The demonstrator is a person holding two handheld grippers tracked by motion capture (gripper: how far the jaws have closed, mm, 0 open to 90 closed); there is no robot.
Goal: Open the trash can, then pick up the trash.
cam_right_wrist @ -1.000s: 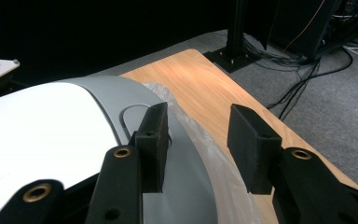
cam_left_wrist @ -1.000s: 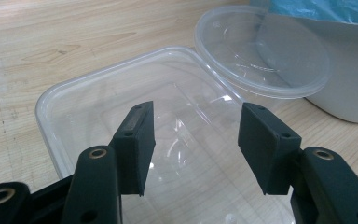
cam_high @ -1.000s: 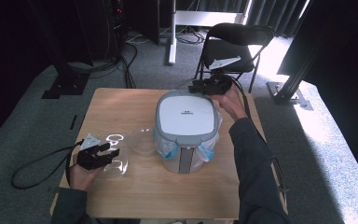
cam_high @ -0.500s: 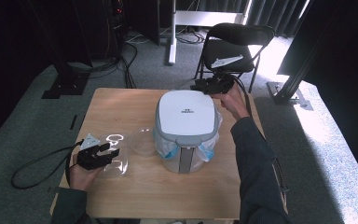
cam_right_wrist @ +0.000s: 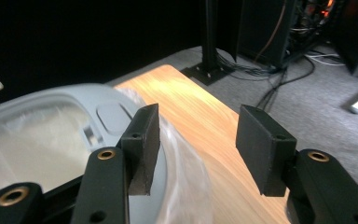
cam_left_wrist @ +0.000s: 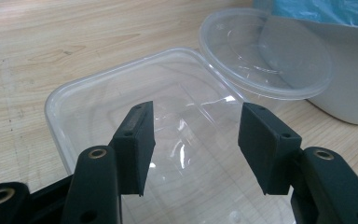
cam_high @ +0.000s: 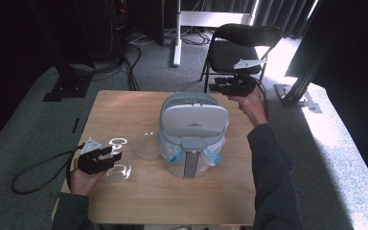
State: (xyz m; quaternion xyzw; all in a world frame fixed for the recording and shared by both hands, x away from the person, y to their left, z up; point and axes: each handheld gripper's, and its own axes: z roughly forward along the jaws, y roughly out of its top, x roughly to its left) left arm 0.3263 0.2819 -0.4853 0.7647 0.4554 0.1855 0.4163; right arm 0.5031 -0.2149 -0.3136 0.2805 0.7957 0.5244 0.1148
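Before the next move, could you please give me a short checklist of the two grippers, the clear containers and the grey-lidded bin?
1. Right gripper free of the white bin with the grey lid: ok, jaws just opened, nothing between.
2. Left gripper open over the clear rectangular plastic container: ok.
3. Rectangular container empty: ok.
4. Clear round plastic bowl apart from the bin: cannot tell.
5. Lid fully shut: cannot tell.
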